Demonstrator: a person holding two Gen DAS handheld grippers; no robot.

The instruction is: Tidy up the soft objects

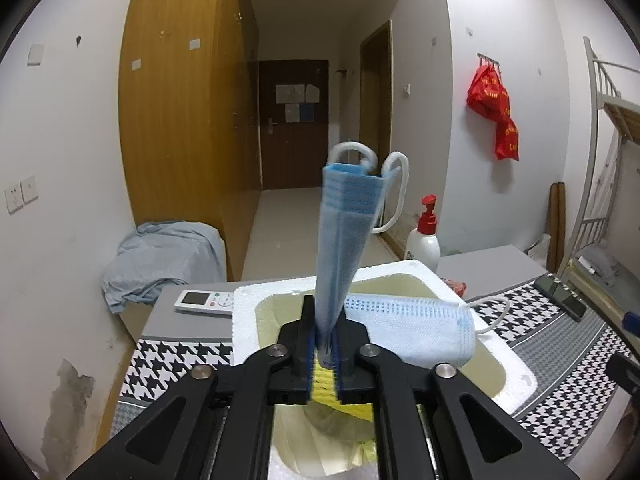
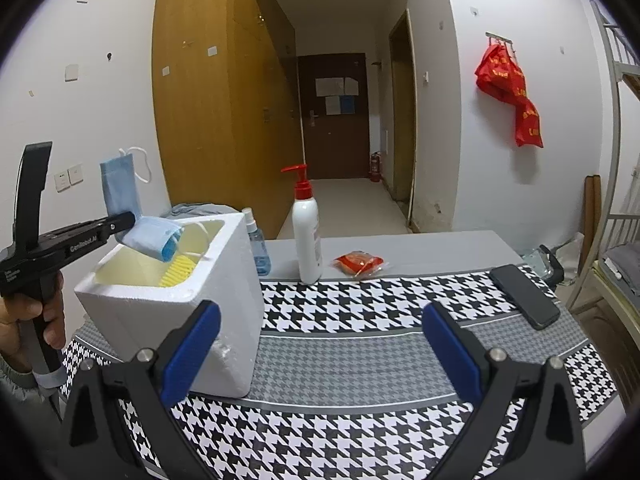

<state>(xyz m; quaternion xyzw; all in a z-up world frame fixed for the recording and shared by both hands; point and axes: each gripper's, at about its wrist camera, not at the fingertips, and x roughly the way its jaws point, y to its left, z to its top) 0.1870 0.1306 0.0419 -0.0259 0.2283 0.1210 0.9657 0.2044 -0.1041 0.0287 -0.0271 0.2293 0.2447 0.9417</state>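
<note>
left gripper (image 1: 325, 354): pressed together, pinching folded blue mask (image 1: 346, 216); mask stands upright from the jaws, above the foam box (image 1: 404, 270)
right gripper (image 2: 320, 354): spread wide, empty, hovering over houndstooth cloth (image 2: 360, 312) on the table, near side, right of the box
second mask (image 1: 416, 328): draped over box opening, ear loop trailing over right rim
box contents: yellow item (image 2: 176, 274) inside, type unclear
step: likely mid-drop, held mask going into box
next: lower the left gripper into the opening, open jaws; watch that the mask doesn't hang on the rim
other: lotion bottle (image 2: 306, 236), red packet (image 2: 360, 262), phone (image 2: 524, 296) on the table, untouched
</note>
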